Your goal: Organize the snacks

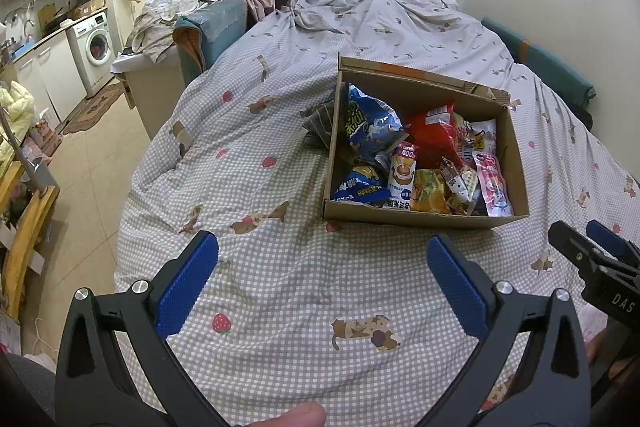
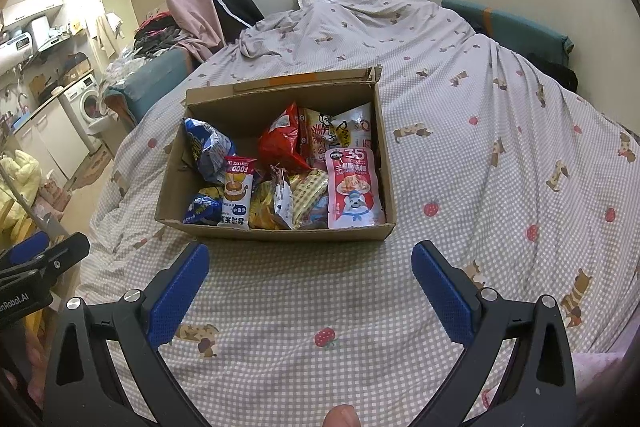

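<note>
An open cardboard box [image 1: 400,217] [image 2: 280,235] sits on the checked quilt and holds several snack packets. Among them are a blue bag [image 1: 370,125] [image 2: 208,147], a red bag [image 1: 432,137] [image 2: 282,141], a white "FOOD" packet [image 1: 404,175] [image 2: 238,191] and a pink pouch [image 1: 494,185] [image 2: 354,187]. A dark packet [image 1: 318,125] lies on the quilt against the box's left wall. My left gripper [image 1: 322,247] [image 2: 52,247] hangs open and empty in front of the box. To its right, my right gripper [image 2: 311,255] [image 1: 580,233] is also open and empty, short of the box's front wall.
The quilt [image 2: 480,147] covers the whole bed, rumpled at the far end by the wall. The bed's left edge drops to a tiled floor [image 1: 100,163]. A teal chair heaped with clothes [image 1: 208,27] and a washing machine [image 1: 96,47] stand further left. A teal cushion [image 2: 520,23] lies far right.
</note>
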Action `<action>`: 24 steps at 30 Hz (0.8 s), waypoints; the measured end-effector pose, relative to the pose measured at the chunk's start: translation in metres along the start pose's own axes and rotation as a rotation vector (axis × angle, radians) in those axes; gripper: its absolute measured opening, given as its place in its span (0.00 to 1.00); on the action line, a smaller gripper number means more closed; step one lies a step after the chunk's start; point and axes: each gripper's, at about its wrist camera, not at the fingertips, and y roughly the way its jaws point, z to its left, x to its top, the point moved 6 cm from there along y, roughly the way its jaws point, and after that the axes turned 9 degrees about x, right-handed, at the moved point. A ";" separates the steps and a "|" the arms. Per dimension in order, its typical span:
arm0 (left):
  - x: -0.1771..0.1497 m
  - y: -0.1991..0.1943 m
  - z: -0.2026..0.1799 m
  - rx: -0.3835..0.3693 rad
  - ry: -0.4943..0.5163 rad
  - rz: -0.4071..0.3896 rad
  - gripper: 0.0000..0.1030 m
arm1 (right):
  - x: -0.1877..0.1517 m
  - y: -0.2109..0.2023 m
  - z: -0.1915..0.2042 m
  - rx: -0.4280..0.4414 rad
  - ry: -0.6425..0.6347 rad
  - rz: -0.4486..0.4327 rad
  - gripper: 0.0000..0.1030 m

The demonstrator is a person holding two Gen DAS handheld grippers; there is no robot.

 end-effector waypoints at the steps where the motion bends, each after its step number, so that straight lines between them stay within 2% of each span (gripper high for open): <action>1: 0.000 0.000 0.000 0.000 -0.001 0.000 1.00 | 0.000 0.000 0.000 0.000 0.002 -0.001 1.00; 24: 0.001 -0.001 0.001 0.000 0.006 0.000 1.00 | 0.001 -0.004 -0.002 -0.002 0.001 -0.011 1.00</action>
